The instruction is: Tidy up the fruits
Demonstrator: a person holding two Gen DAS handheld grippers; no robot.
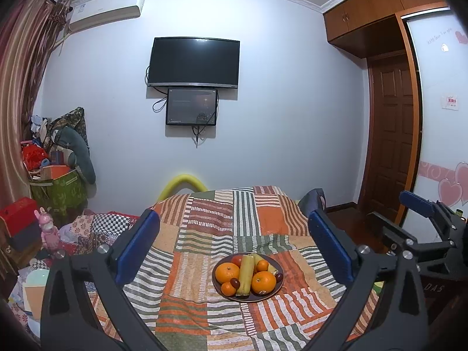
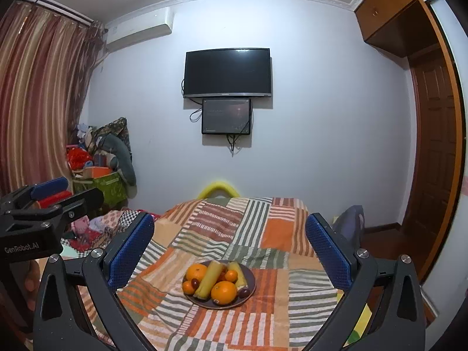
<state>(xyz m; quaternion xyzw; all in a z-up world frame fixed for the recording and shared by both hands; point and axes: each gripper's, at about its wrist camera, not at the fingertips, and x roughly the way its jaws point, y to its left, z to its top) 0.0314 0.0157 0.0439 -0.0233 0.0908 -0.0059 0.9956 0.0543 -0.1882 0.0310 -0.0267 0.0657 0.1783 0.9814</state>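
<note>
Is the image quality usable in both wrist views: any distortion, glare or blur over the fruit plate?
Left wrist view: strong fisheye bending of walls and dark corner vignetting; the plate and large orange are sharp under soft, even light. Right wrist view: same distortion; plate clear, a faint reflection on the TV, and the open right hand-held gripper in focus.

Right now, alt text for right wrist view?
A plate of oranges, bananas and small dark fruits sits on a striped patchwork blanket, framed by the open right gripper. Beyond it, a wall-mounted TV.
</note>
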